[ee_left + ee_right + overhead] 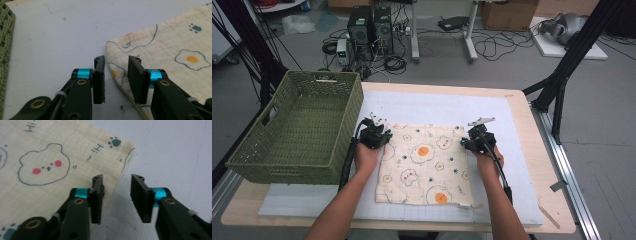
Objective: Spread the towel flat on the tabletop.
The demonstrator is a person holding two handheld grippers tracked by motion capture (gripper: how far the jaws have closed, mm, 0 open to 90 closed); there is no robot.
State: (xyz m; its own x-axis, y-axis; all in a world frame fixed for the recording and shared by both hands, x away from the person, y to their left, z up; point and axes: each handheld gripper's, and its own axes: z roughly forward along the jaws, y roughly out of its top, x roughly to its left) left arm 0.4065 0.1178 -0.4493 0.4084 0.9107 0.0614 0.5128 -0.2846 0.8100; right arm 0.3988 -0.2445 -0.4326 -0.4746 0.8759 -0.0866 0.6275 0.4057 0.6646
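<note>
Cloth [62, 152]: "Hi" printed in dark blue, readable twice in the right gripper view. One sits at the top left edge, one beside the paw print near the cloth's corner. Both tilted. No other legible text, numbers or brands on anything else.

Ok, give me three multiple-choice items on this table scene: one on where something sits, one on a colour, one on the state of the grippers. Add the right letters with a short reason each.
1. Where does the basket stand?
A. left of the cloth
B. on the cloth
C. right of the cloth

2. What colour is the basket?
A. red
B. green
C. blue

3. How do the two grippers stand?
A. both open
B. both shut on the cloth
C. one open, one shut

Answers:
1 A: the high view shows it left of the cloth, on the table edge.
2 B: its woven walls are green.
3 A: the left gripper and right gripper each show a gap between the jaws, straddling a cloth edge.
</note>
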